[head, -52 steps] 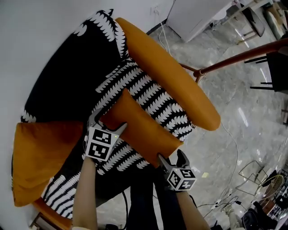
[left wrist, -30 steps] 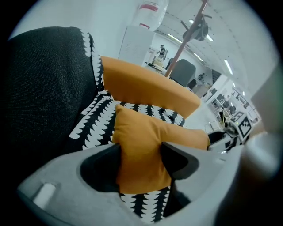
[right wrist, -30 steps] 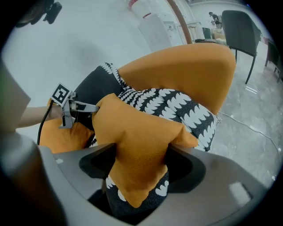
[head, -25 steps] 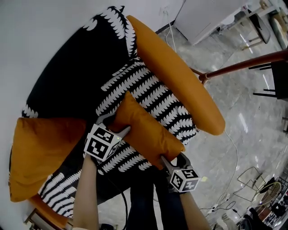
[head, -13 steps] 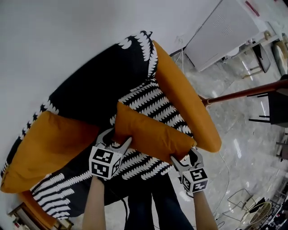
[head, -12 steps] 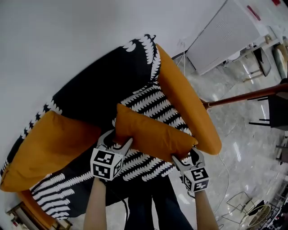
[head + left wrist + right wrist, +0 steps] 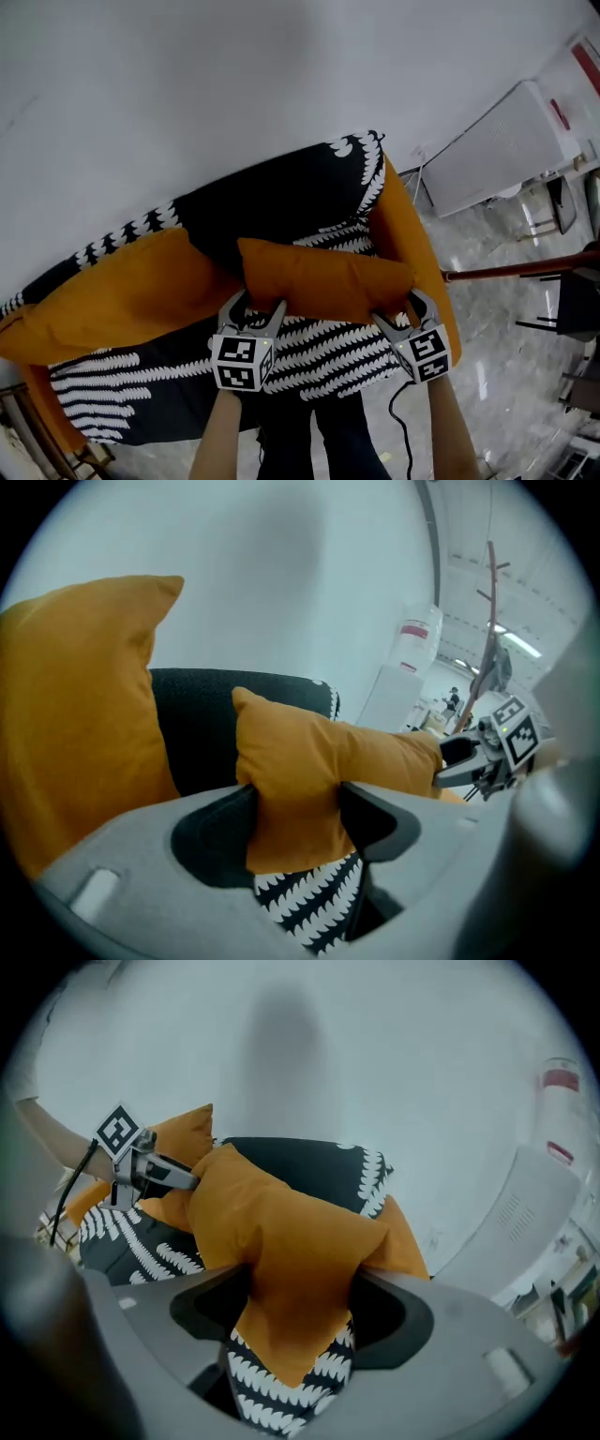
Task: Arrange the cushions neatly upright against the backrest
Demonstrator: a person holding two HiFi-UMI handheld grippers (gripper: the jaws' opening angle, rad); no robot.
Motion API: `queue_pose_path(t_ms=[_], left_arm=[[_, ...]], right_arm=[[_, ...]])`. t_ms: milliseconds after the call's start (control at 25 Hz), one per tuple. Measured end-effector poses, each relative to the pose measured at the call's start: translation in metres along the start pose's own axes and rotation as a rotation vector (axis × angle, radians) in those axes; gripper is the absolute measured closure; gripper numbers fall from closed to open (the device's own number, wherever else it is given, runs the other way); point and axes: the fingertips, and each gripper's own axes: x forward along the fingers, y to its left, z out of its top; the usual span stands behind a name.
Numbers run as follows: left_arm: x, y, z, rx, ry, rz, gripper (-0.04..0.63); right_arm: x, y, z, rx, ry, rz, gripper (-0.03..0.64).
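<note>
An orange cushion (image 7: pixel 323 279) hangs upright over the sofa seat, held at both lower corners. My left gripper (image 7: pixel 253 312) is shut on its left corner (image 7: pixel 291 813). My right gripper (image 7: pixel 401 309) is shut on its right corner (image 7: pixel 300 1312). Behind it rises the black backrest (image 7: pixel 281 202) with its white leaf print. A second, larger orange cushion (image 7: pixel 131 295) leans against the backrest to the left, seen also in the left gripper view as an orange cushion (image 7: pixel 80 705). In each gripper view the other gripper shows at the cushion's far end.
The sofa's orange armrest (image 7: pixel 412 244) runs along the right side, another orange part (image 7: pixel 42 412) at the left. The black-and-white seat (image 7: pixel 319 352) lies below the cushion. A white wall (image 7: pixel 234 84) stands behind; a white appliance (image 7: pixel 497 150) and a reddish pole (image 7: pixel 525 267) are to the right.
The view has swung up toward the wall. Both grippers have carried the held cushion up and toward the backrest, turning it from slanted to nearly level and upright. The large left cushion stays put.
</note>
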Motion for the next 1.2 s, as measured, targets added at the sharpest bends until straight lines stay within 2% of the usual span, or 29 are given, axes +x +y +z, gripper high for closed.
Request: queue_pose_path(t_ms=[280, 520, 720, 920, 1200], left_arm=[[0.003, 0.012, -0.01, -0.045, 0.002, 0.119, 0.304], [0.019, 0.024, -0.024, -0.111, 0.028, 0.19, 0.304], [0.031, 0.041, -0.04, -0.126, 0.054, 0.243, 0.304], [0.049, 0.055, -0.051, -0.131, 0.079, 0.272, 0.304], [0.069, 0.063, -0.052, -0.125, 0.103, 0.295, 0.304]], right_arm=[[0.04, -0.022, 0.037, -0.201, -0.001, 0.099, 0.272], [0.077, -0.032, 0.051, -0.301, 0.012, 0.161, 0.272], [0.111, -0.03, 0.057, -0.365, 0.01, 0.21, 0.272], [0.139, -0.033, 0.058, -0.403, 0.015, 0.216, 0.268], [0.163, -0.046, 0.07, -0.473, 0.008, 0.174, 0.264]])
